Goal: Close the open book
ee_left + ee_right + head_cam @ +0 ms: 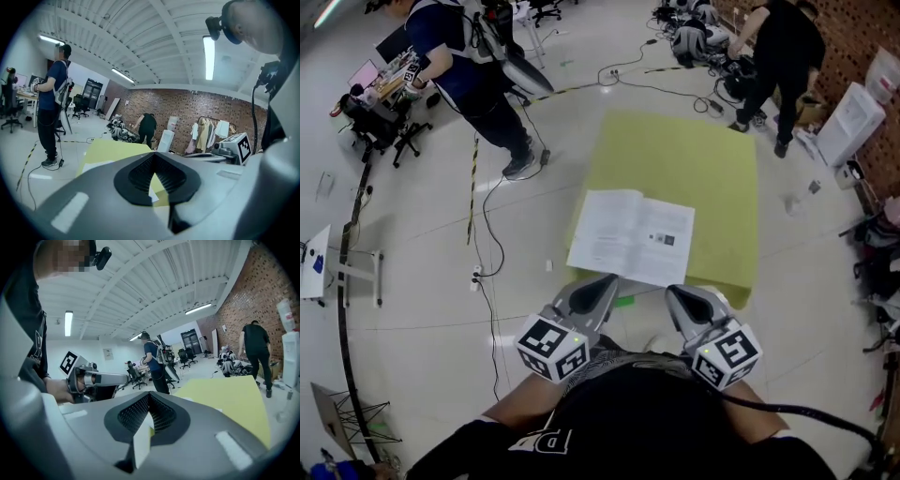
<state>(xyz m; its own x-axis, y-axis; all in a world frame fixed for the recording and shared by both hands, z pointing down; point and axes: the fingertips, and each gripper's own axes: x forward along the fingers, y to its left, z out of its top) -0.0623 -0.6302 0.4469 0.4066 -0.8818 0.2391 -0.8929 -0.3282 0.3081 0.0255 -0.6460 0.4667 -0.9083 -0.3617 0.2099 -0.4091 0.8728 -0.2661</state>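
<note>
One open book (631, 236), long axis crosswise

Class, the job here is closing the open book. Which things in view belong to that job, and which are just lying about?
Belong to the job:
- book, lying open
- table beneath it
- left gripper
- right gripper

Just lying about:
- cables on the floor
- office chair

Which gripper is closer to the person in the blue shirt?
Left. The left gripper is by the near edge of the book's left page, on the side where the person in the blue shirt stands. The right gripper is by the right page, farther away.
</note>
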